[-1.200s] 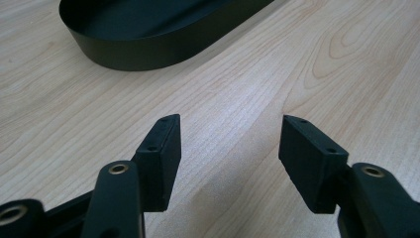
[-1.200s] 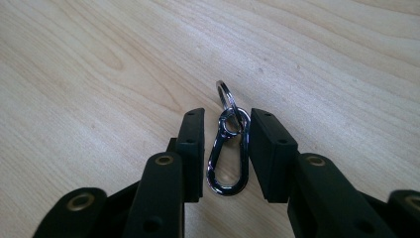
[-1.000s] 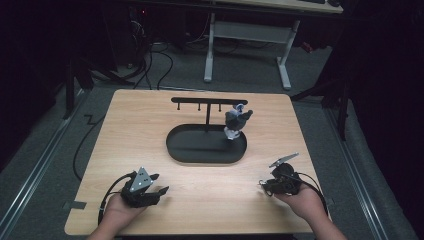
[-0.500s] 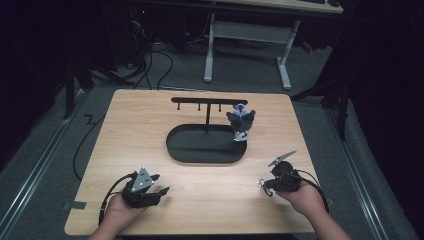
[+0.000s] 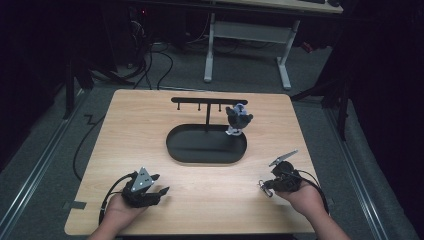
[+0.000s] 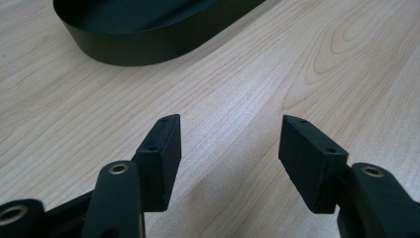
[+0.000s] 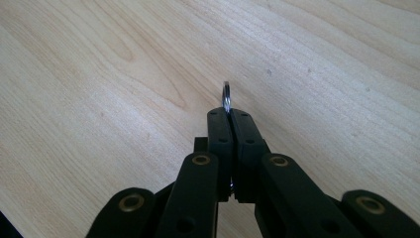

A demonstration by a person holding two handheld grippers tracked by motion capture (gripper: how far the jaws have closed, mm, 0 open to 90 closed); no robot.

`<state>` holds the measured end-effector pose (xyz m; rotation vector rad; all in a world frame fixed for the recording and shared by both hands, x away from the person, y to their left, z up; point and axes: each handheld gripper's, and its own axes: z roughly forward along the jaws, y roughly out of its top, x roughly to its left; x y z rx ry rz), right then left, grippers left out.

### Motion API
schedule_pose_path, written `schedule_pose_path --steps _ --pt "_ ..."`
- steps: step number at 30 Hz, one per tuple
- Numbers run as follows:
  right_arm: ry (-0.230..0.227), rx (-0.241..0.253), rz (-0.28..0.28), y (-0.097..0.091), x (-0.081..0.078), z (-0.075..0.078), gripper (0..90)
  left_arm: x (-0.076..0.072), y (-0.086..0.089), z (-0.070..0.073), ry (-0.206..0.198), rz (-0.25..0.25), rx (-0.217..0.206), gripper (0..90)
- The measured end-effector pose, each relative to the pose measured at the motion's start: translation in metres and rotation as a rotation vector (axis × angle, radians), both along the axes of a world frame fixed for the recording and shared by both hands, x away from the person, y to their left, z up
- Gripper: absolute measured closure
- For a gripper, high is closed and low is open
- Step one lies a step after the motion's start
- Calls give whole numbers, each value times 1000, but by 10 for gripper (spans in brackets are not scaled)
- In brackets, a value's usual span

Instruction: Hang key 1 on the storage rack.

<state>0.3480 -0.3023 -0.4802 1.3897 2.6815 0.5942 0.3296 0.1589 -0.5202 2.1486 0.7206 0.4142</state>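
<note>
The right gripper (image 7: 229, 116) is seen in its own view with the two black jaws pressed together on a thin silver metal ring (image 7: 226, 96), whose upper arc stands on edge just past the jaw tips. The jaws have just been closing, and the ring is caught between them. In the high view the right gripper (image 5: 265, 186) is held in the person's right hand (image 5: 300, 197) at the near right of the pale wooden table (image 5: 140, 120), with the small ring (image 5: 261, 185) seen at its tip, low over the tabletop.

The left gripper (image 6: 228, 144) is held with its jaws wide apart, and bare wood grain is seen between them. In the high view the left gripper (image 5: 162, 190) is held low at the near left of the table, in the left hand (image 5: 117, 215), well apart from the right gripper.

Beyond both grippers, an oval black tray (image 5: 187, 155) with a low wall is set near the middle of the table; its curved wall (image 6: 148, 49) is seen at the top of the left gripper view. A black T-shaped stand (image 5: 207, 101) with small pegs under its crossbar rises from the far side of the tray. A small grey and blue figure-like trinket (image 5: 238, 119) is hung beneath the right end of the crossbar, over the tray's right end; what it is exactly cannot be told.
</note>
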Motion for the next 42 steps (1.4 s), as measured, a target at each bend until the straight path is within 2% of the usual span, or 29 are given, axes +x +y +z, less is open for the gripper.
schedule_pose_path --steps 3,7,26,31,32,36,42 --pt "-3 1 -1 0 0 -1 892 0 0 0 -2 1 -1 427" --pt "14 -17 -1 3 1 -5 890 -1 0 0 -2 0 0 427" --pt "9 -45 11 10 3 -7 893 0 1 0 -1 0 0 427" --pt "-4 3 -2 6 1 2 893 0 1 0 -1 1 -2 427" --pt "-11 4 10 5 2 3 893 0 1 0 -2 1 -2 427" --pt "-20 19 -16 1 0 13 893 0 1 0 -3 1 -2 427" --pt "-43 29 -22 -1 0 26 893 -1 1 0 -4 0 -2 427"
